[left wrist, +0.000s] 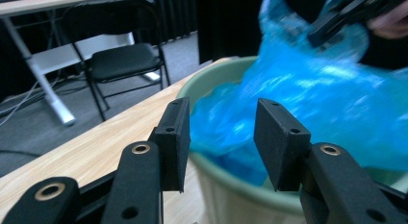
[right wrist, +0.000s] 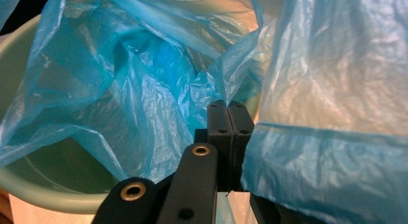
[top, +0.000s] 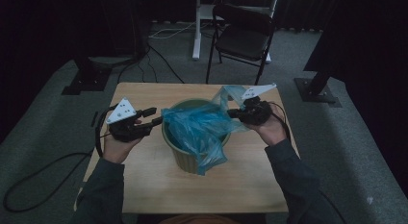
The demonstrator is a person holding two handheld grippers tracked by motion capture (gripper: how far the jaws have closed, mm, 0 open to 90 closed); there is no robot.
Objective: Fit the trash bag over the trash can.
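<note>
Room: dark, grey carpet (top: 337,152), black drapes. Folding chair (top: 243,36) at 12 o'clock beyond the table, white desk leg (top: 197,27) beside it, cables on floor at 9–11 o'clock.

Table (top: 159,185): light wood, bare board open along the near edge and at 3 and 9 o'clock of the bin.

Bin (top: 185,159): pale green, round, upright at table centre. Blue bag (top: 199,130), thin crinkled film, bunched inside, spilling over the rim at 6 o'clock.

Left gripper (top: 150,117) at 9 o'clock of bin, jaws spread, just beside the rim, nothing between them.

Right gripper (top: 233,113) at 2 o'clock, jaws pressed together, pinching bag edge; film lifted above the rim there.
</note>
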